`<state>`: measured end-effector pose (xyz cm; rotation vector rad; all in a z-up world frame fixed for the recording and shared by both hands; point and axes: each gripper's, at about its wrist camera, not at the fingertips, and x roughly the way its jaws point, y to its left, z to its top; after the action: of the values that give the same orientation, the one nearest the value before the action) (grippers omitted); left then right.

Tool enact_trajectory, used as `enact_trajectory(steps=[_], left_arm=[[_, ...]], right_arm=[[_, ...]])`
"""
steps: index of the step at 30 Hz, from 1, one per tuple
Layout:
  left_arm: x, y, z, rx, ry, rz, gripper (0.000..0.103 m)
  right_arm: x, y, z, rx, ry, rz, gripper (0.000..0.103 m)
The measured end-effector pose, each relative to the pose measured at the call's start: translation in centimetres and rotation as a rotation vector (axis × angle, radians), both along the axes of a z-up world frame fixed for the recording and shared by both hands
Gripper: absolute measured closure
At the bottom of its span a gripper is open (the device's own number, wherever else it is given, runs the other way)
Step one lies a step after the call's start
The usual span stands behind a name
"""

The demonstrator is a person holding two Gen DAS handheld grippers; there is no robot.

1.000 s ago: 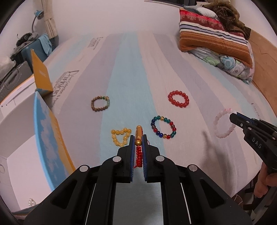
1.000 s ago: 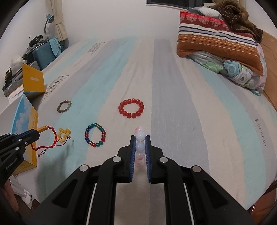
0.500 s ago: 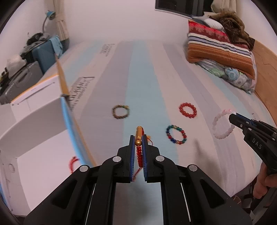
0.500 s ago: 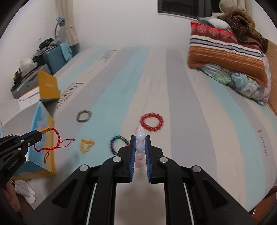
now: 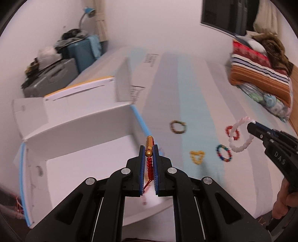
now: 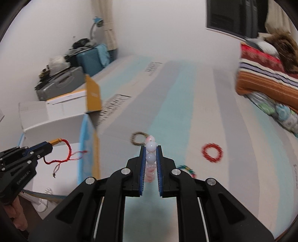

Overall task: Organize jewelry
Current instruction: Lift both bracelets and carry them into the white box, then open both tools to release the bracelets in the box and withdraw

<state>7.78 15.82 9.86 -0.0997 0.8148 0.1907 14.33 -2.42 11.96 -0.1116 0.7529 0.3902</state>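
Left wrist: red cord bracelet (image 5: 149, 167) pinched between hand-held gripper (image 5: 149, 149) fingers, above box (image 5: 78, 126).

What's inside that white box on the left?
The white box shows bare white floor and walls. The left tool holds a red cord bracelet above it. The corner nearest the camera is hidden behind the tool, so anything lying there cannot be seen.

A home bedroom; a bed (image 6: 186, 104) with a mattress striped in pale blue, grey and cream fills most of both views; at the far right end of the bed lie a stack of folded striped blankets (image 5: 260, 72) and a floral pillow (image 5: 270, 100); left of the bed stand a teal suitcase (image 6: 89, 59), a grey case (image 6: 61, 83) and a curtain (image 6: 109, 24); a dark window (image 6: 232, 16) is set in the wall behind the bed.
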Motion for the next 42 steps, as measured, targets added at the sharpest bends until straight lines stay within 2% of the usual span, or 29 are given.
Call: enact_trajectory(steps=[12,21,32,42], left_arm=[[-4.1,9.3,0.3,0.001,0.02,0.163,0.096],[-5.5,13.3,-2.1,-0.008,0.099,0.259,0.096],[-5.2,15.5,-7.0,-0.048,0.204,0.286,0.096],[-4.6,16.3,-9.0,-0.053,0.24,0.288,0.094]], right_arm=[[-2.7,11.0,0.9,0.018,-0.012,0.18,0.093],[-4.3,16.6,-1.4,-0.019,0.033,0.264,0.093],[-2.9,19.4,-7.6,-0.109,0.161,0.275,0.093],[-2.2,20.5,-9.9,-0.154,0.212,0.267,0.092]])
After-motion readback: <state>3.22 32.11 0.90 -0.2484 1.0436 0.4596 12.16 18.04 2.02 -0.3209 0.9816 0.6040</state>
